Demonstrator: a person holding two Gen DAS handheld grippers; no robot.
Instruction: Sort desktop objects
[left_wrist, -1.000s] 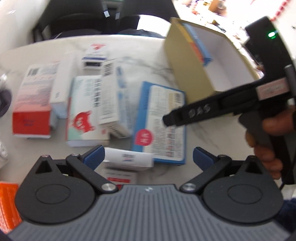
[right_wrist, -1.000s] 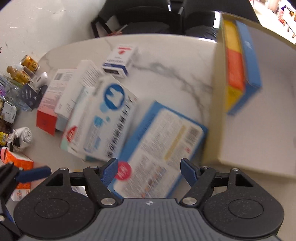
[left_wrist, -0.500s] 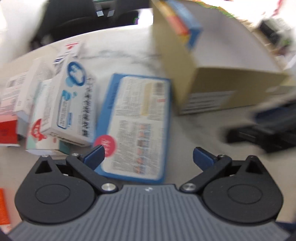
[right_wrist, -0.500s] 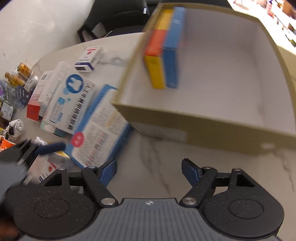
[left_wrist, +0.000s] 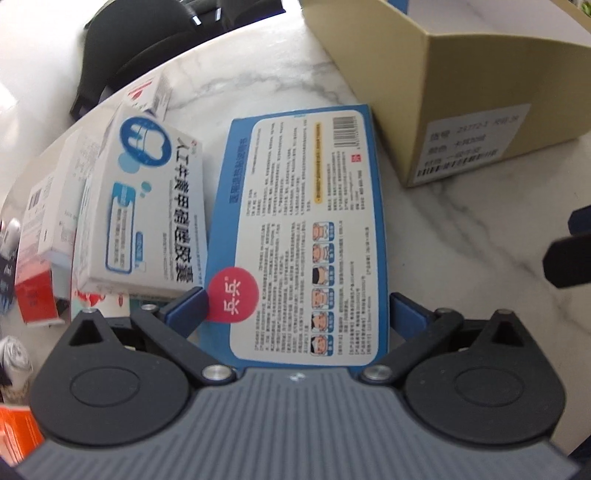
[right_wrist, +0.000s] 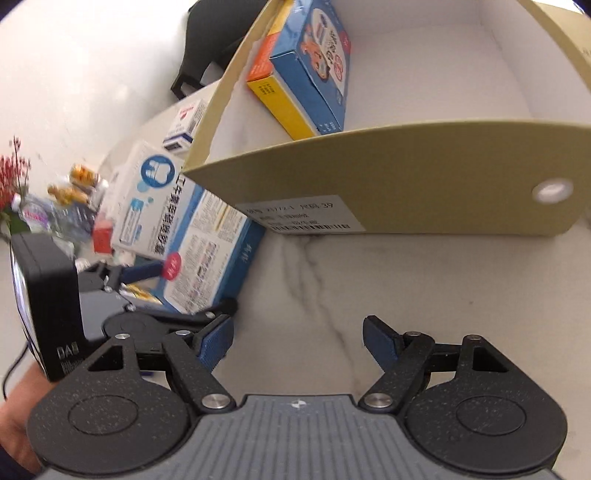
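Note:
A flat blue box with a white printed back (left_wrist: 295, 221) lies on the marble table, its far corner against the tan cardboard box (left_wrist: 461, 110). My left gripper (left_wrist: 295, 310) is open and low over it, one blue finger on each side of its near end, pads not pressing. A white box with a tooth logo (left_wrist: 147, 206) leans on its left edge. My right gripper (right_wrist: 297, 339) is open over bare marble in front of the cardboard box (right_wrist: 388, 177), nothing between its fingers. Inside that box stand a blue carton (right_wrist: 314, 62) and an orange-yellow carton (right_wrist: 273, 88).
Several more cartons crowd the left: a small white-and-red one (left_wrist: 147, 92), a red-and-white one (left_wrist: 33, 291), an orange one (left_wrist: 14, 432). Small bottles (right_wrist: 74, 184) stand at the table's far left. A black chair (left_wrist: 147, 48) sits beyond the rounded table edge.
My left gripper has dropped and moved in until its fingers straddle the flat blue box. The right gripper has swung away from the cartons to the marble in front of the cardboard box.

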